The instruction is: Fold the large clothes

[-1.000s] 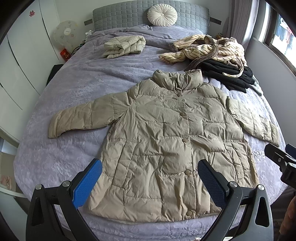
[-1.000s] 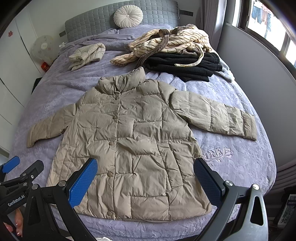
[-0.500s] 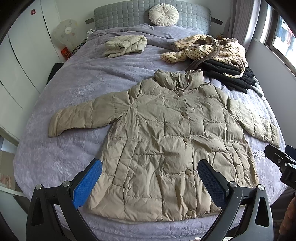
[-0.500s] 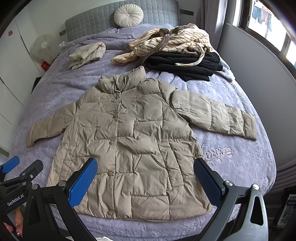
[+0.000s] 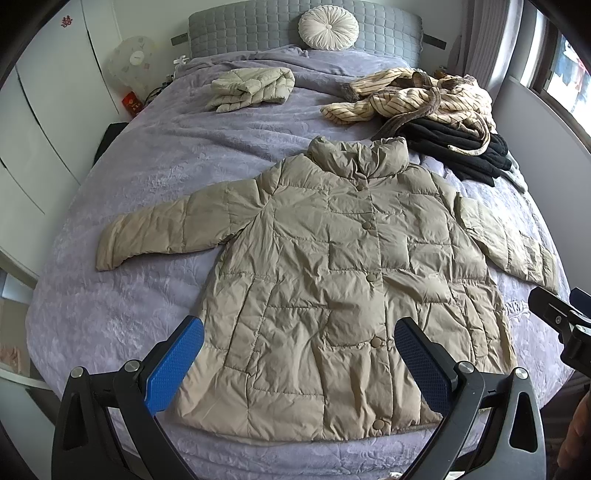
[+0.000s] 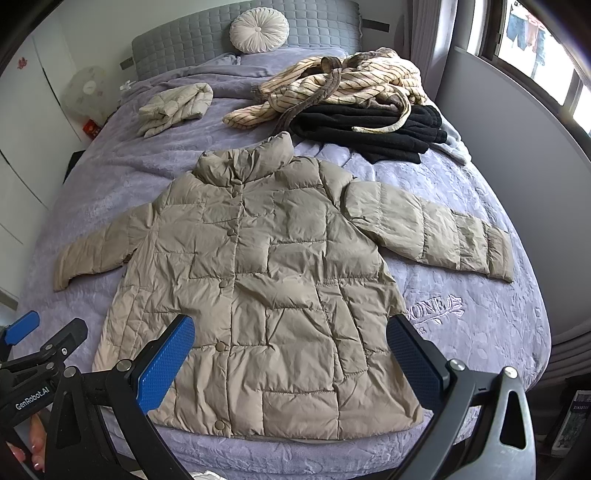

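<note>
We hold both the left gripper [image 5: 295,363] and right gripper [image 6: 291,360] with fingers spread above the buttoned khaki quilted puffer coat [image 6: 258,280] at frame centre; the left gripper's body, lower left, reads "GenRobot.AI".

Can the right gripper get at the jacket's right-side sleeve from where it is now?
Probably yes. The right gripper is open and empty, and the sleeve lies flat on the bedspread with nothing on it or between them.

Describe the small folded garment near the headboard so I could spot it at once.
Start at the grey quilted headboard with its round white cushion. Just below on the purple bedspread lies a folded cream puffer jacket: compact and pale, unlike the spread tan coat.
</note>
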